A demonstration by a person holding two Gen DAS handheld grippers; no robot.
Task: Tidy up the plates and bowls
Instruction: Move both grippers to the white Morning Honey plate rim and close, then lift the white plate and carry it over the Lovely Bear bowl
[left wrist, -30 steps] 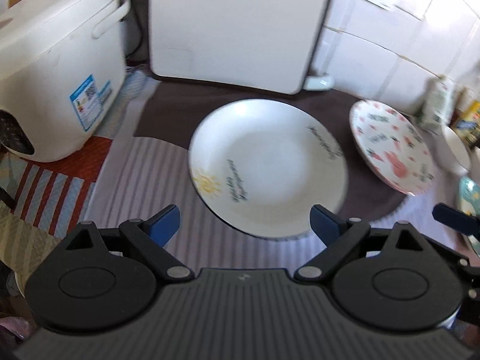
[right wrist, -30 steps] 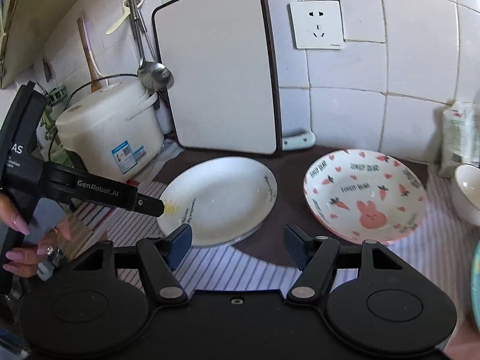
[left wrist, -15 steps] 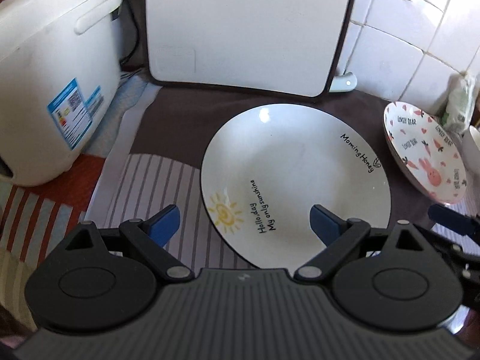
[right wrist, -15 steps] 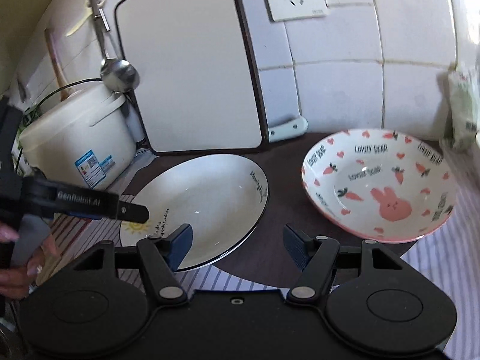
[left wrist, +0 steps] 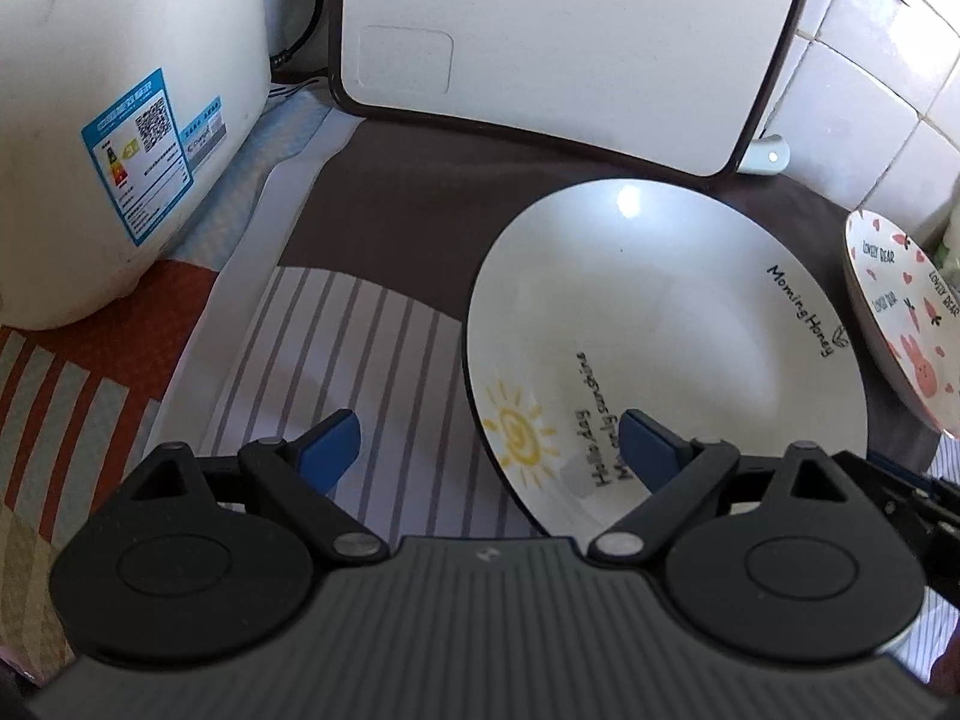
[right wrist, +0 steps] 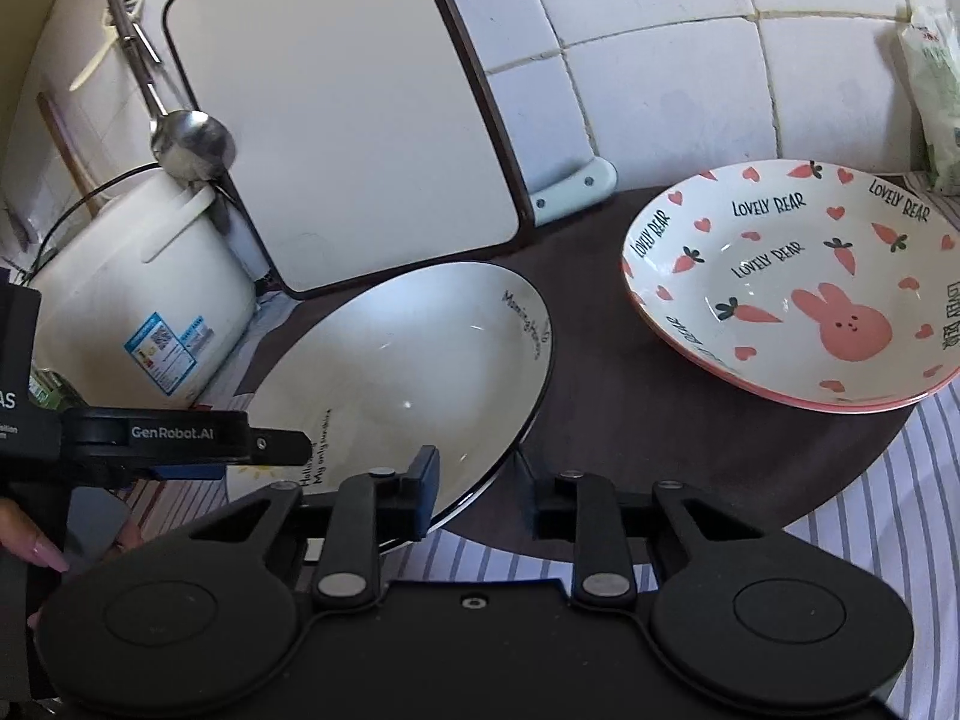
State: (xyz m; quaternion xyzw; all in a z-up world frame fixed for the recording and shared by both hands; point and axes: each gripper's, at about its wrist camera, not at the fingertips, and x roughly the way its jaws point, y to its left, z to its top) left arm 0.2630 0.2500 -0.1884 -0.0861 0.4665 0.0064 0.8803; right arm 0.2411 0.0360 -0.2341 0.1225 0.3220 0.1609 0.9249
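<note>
1. The right gripper (right wrist: 480, 489) sits at the near right rim of the white sun plate (right wrist: 408, 360). Its jaws have just been closing and now stand narrowly apart, with the plate's dark edge between them. Whether the pads press on the rim I cannot tell.
2. The left gripper (left wrist: 489, 441) has its blue-padded jaws spread wide. Its right finger hangs over the plate's near rim by the black lettering, and its left finger is over the striped cloth (left wrist: 360, 348). It holds nothing.
3. A hand (right wrist: 36, 546) with long nails holds the left gripper at the left edge of the right wrist view.
4. The white sun plate lies on a dark brown mat (left wrist: 408, 204), its near part over the striped cloth.
5. To its right, apart from it, the pink rabbit bowl (right wrist: 798, 294) rests on the same mat.
6. A white rice cooker (left wrist: 108, 132) stands to the left.
7. Behind the plate, a white cutting board (left wrist: 570, 42) leans upright against the tiled wall (right wrist: 690, 60).
8. A metal ladle (right wrist: 192, 141) hangs above the cooker.
</note>
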